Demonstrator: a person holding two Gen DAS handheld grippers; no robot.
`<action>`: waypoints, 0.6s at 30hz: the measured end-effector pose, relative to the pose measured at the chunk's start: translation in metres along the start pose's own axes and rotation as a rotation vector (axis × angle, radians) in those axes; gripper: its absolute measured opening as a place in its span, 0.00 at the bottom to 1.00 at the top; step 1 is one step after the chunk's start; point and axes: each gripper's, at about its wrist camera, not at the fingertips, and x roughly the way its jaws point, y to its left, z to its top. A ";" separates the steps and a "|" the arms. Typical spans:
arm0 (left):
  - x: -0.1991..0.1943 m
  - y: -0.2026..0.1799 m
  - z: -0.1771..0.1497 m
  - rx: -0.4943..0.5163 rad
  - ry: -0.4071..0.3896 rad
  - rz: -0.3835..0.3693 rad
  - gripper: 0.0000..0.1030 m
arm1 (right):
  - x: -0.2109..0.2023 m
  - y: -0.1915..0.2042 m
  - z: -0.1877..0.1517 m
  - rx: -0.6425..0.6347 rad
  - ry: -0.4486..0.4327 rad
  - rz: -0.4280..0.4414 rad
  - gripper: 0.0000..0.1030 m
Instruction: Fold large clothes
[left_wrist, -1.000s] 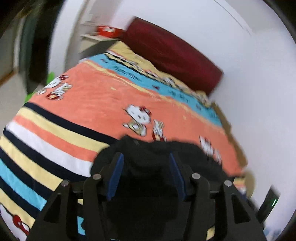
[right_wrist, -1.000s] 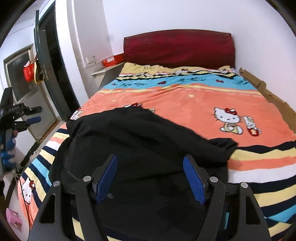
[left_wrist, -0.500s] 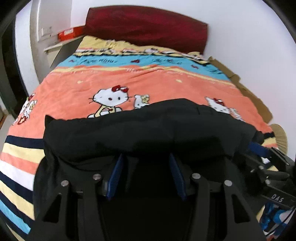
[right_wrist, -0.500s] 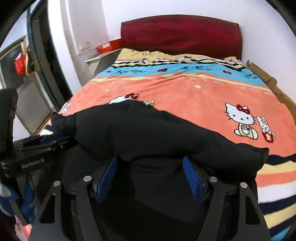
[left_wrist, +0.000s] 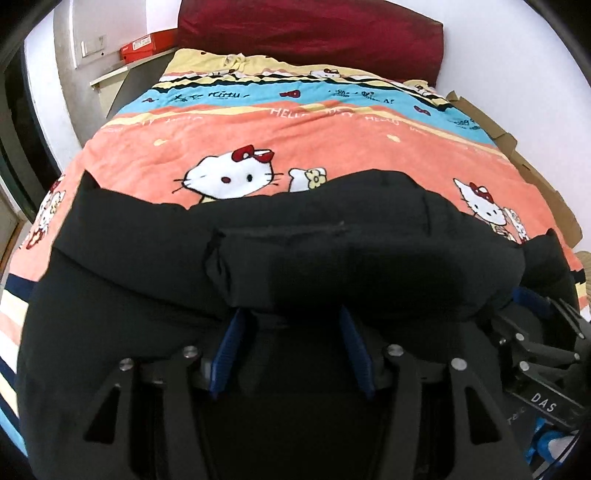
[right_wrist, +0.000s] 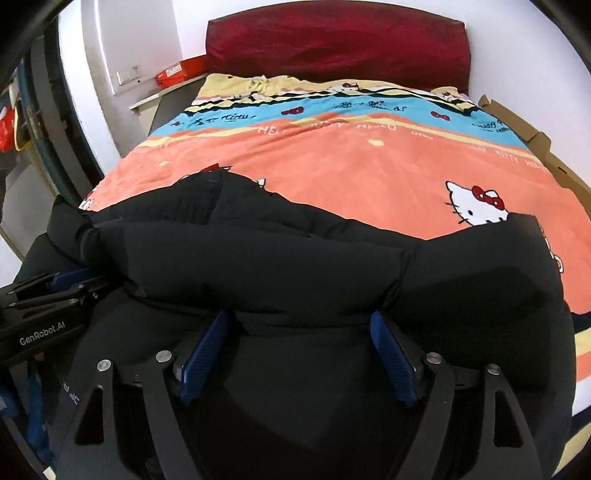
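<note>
Jacket (left_wrist: 332, 258) sits bunched on the bed (left_wrist: 314, 140), folding barely begun; both my tools (left_wrist: 291, 325) (right_wrist: 299, 325) gape, gripping nothing.

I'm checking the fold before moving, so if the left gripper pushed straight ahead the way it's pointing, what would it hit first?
The black jacket: its rolled edge lies draped across the left gripper, covering the fingertips. Beyond it is the blanket.

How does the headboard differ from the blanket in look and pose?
The headboard is plain dark red; the blanket is striped in orange, blue and yellow with cat pictures. The headboard stands upright at the wall; the blanket lies flat. The black jacket covers part of the blanket, not the headboard.
</note>
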 end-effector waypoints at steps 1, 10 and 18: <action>-0.006 0.001 -0.002 -0.004 -0.006 -0.012 0.51 | -0.004 -0.001 0.000 0.004 -0.002 0.008 0.75; -0.089 0.024 -0.060 -0.035 -0.186 -0.070 0.51 | -0.096 0.002 -0.051 -0.035 -0.200 0.000 0.75; -0.074 0.033 -0.080 -0.015 -0.192 0.066 0.53 | -0.081 -0.003 -0.075 -0.009 -0.169 0.004 0.78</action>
